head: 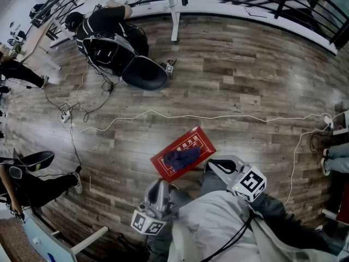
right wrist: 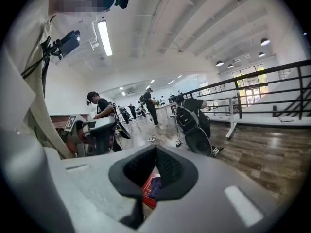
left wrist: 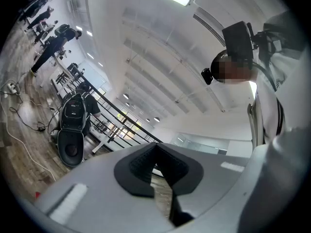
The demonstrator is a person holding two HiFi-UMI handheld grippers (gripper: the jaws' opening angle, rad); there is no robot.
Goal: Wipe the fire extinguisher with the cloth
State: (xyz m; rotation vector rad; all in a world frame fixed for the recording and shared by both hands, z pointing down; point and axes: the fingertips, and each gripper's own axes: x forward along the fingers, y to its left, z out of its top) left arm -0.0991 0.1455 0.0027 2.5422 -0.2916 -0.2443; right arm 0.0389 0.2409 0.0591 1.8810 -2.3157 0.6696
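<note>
A flat red fire extinguisher box point(head: 191, 143) with white print lies on the wooden floor just ahead of me. A dark blue cloth point(head: 181, 158) is bunched on top of it. My left gripper point(head: 158, 186) hangs near the box's near corner, jaws together and empty; in its own view the left gripper point(left wrist: 155, 145) points up at the ceiling and railing. My right gripper point(head: 210, 166) sits just right of the box, shut with nothing in it. In the right gripper view point(right wrist: 155, 148) the red box point(right wrist: 146, 186) and cloth point(right wrist: 154, 187) show below the closed jaws.
A white cable point(head: 218, 117) runs across the floor beyond the box, with a power strip point(head: 64, 115) at the left. A person crouches by a black chair point(head: 144, 72) at the back left. Another person sits at the left point(head: 38, 182). Shoes point(head: 319, 142) stand at the right.
</note>
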